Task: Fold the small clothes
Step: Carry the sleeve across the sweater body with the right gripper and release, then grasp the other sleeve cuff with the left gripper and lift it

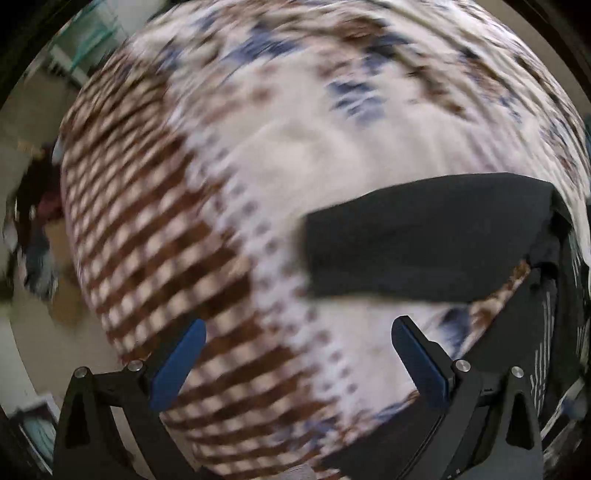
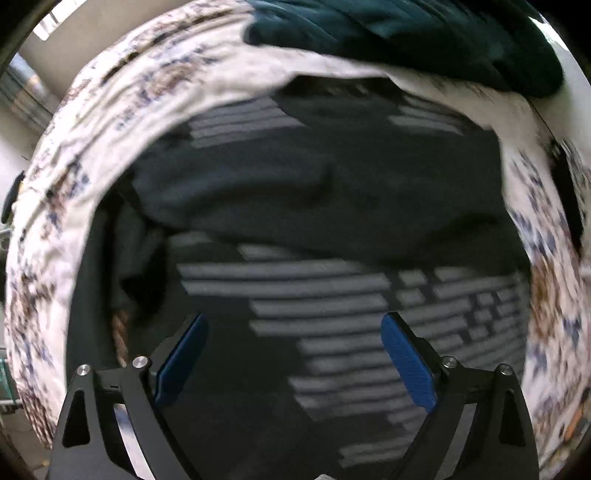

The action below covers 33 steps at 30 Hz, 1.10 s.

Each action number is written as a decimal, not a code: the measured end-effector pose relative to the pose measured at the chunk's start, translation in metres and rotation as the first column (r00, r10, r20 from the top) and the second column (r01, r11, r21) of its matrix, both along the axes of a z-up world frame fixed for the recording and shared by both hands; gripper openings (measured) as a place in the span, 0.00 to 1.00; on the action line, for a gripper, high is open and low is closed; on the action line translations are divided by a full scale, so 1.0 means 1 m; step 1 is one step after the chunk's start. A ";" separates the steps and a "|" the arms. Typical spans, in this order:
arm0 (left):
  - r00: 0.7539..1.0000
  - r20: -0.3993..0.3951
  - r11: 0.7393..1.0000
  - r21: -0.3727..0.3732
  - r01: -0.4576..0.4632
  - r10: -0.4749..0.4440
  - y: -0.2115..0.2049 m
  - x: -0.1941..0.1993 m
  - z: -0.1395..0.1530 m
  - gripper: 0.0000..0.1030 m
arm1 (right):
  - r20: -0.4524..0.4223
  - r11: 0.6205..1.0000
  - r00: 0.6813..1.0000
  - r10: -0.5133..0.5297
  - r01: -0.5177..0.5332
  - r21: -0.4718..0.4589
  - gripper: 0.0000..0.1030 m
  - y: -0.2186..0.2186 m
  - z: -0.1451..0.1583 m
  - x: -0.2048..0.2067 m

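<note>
While both grippers point down, left gripper [image 1: 297, 341] jaws spread over patterned cloth [image 1: 229, 177], right gripper [image 2: 293, 338] jaws spread, empty, above dark striped garment [image 2: 332, 206] lying on that cloth, teal garment [image 2: 406, 33] beyond.

Matt dark cloth garment [image 2: 332, 206] lies on a soft patterned cloth cover [image 1: 280, 147].

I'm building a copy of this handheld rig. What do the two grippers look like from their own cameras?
Both look alike. The left gripper and right gripper each have two flat blue fingers mounted on black, angular brackets with triangular cut-outs, fastened by round silver bolts. No cables, markings or sleeves show.
</note>
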State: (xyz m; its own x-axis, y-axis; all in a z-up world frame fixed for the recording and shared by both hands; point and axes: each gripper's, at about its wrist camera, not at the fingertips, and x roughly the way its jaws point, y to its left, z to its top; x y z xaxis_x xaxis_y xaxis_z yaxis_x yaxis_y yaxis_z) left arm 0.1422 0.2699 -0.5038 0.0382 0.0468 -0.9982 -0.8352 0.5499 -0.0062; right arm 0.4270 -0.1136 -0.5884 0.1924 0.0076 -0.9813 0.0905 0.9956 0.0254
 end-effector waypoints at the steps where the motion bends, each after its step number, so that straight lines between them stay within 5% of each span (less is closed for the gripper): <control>1: 1.000 -0.003 0.999 -0.022 -0.023 0.023 0.003 -0.008 -0.007 1.00 | -0.008 1.000 1.000 -0.004 0.004 -0.003 0.93 -0.006 -0.001 -0.005; 6: 0.986 0.090 0.988 -0.084 -0.133 0.140 0.026 -0.019 -0.031 0.99 | -0.072 0.999 0.997 -0.033 0.032 -0.017 0.93 -0.020 -0.024 -0.029; 10: 0.979 0.189 0.994 -0.088 -0.063 0.079 0.039 0.018 -0.043 0.89 | -0.084 0.999 0.996 -0.021 0.019 -0.026 0.93 -0.020 -0.036 -0.039; 12: 0.982 0.184 0.997 -0.075 -0.020 0.033 0.042 0.037 -0.050 0.24 | -0.083 0.999 0.996 -0.009 0.006 -0.032 0.93 -0.016 -0.039 -0.041; 14: 0.983 0.185 0.999 -0.049 0.002 0.007 0.050 0.050 -0.049 0.06 | -0.089 1.000 0.996 -0.005 0.003 -0.028 0.93 -0.013 -0.040 -0.042; 20: 0.962 0.271 0.996 0.082 0.017 -0.038 0.096 0.071 -0.011 0.06 | -0.080 1.000 0.997 0.009 -0.011 -0.018 0.93 -0.006 -0.036 -0.039; 29: 0.962 0.268 0.977 0.188 -0.104 0.051 0.165 0.076 -0.020 0.06 | -0.087 1.000 0.996 0.004 -0.004 0.000 0.93 -0.008 -0.036 -0.038; 31: 0.954 0.273 0.974 0.153 -0.169 0.123 0.187 0.063 -0.026 0.06 | -0.090 1.000 0.996 0.004 -0.004 0.001 0.93 -0.002 -0.034 -0.037; 33: 0.916 0.344 0.974 0.014 -0.225 0.207 0.199 0.050 -0.035 0.07 | -0.092 1.000 0.996 0.005 -0.005 0.005 0.93 -0.001 -0.033 -0.036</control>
